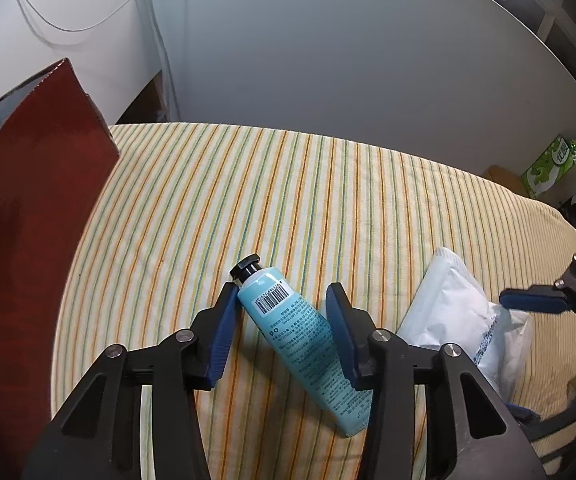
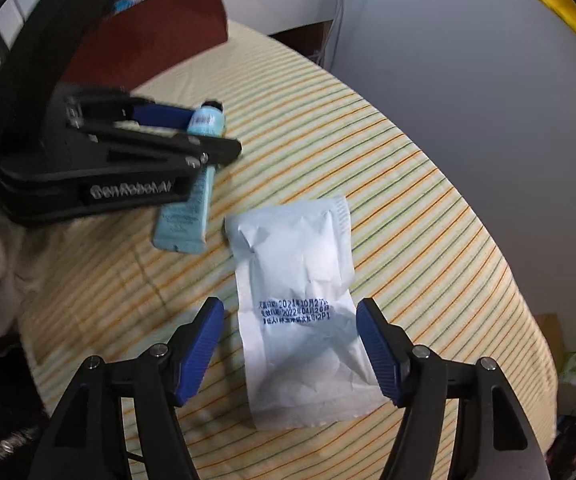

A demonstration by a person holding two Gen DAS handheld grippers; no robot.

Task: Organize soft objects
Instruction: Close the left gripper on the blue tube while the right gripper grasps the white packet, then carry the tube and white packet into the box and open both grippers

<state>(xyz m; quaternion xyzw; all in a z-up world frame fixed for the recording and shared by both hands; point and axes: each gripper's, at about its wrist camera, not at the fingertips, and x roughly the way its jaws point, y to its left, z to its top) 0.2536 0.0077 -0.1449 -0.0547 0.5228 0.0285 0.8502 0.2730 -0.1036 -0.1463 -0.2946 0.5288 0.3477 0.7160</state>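
Left gripper (image 1: pixel 282 312): hanging low over the striped cloth with its blue pads spread wide, gripping nothing; the tube is lying between them, its upper body just beside the left pad and its lower body passing close under the right pad
Right gripper (image 2: pixel 290 332): also standing wide open and holding nothing, its blue fingers (image 2: pixel 200 344) flanking the near half of the white packet, a gap showing on each side
Tube (image 1: pixel 304 336): a light blue squeeze tube with a black cap and a barcode, lying flat on the cloth, cap pointing far and slightly left, crimped end pointing near and right
White packet (image 2: pixel 300 300): a crumpled white sachet with dark printed date lines, lying flat just to the right of the tube, not touching it in the right wrist view
Striped cloth (image 1: pixel 288 192): yellow, orange and green stripes, covering the surface under both items
Red box (image 1: pixel 28 200): standing at the far left on the cloth, well apart from the tube
Wall (image 1: pixel 328 40): pale, rising behind the far edge
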